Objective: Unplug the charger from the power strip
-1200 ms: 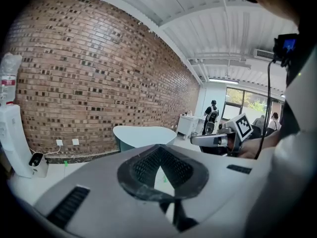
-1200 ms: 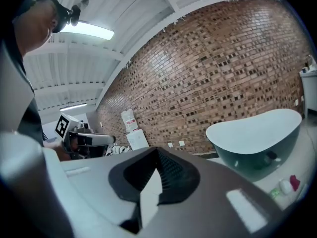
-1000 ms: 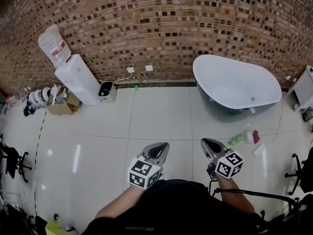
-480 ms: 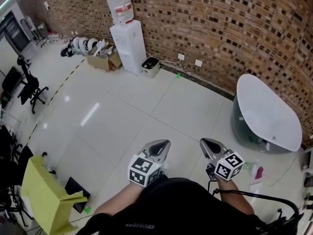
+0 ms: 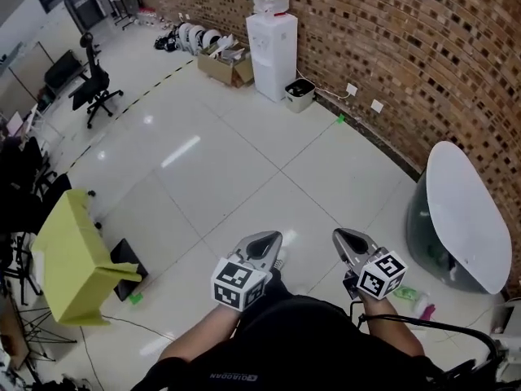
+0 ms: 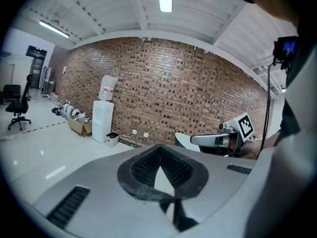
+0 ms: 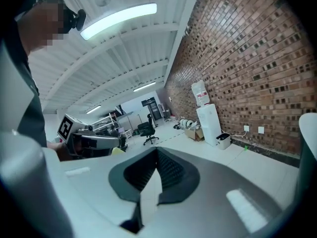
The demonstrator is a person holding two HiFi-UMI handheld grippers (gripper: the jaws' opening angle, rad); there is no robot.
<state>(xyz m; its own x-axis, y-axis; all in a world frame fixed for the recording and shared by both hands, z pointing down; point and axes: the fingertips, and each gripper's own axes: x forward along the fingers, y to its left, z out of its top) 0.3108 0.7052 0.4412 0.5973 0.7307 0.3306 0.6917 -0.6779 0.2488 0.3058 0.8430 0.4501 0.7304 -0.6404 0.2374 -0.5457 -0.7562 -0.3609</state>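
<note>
While the left gripper (image 5: 264, 247) and right gripper (image 5: 348, 244) hover over the tiled floor (image 5: 228, 169), all jaws pressed together and empty, no charger or power strip shows in the 3 views; a hasty search could overlook them.

Ahead of our left gripper (image 5: 269, 243) and right gripper (image 5: 346, 241) the tiled floor (image 5: 236, 161) lies wide open. A yellow-green worktop (image 5: 73, 255) blocks the near left, and a white bathtub (image 5: 464, 218) blocks the right beside the brick wall (image 5: 407, 47). A water dispenser (image 5: 273, 43) and what may be boxes (image 5: 224, 65) line the far wall.
</note>
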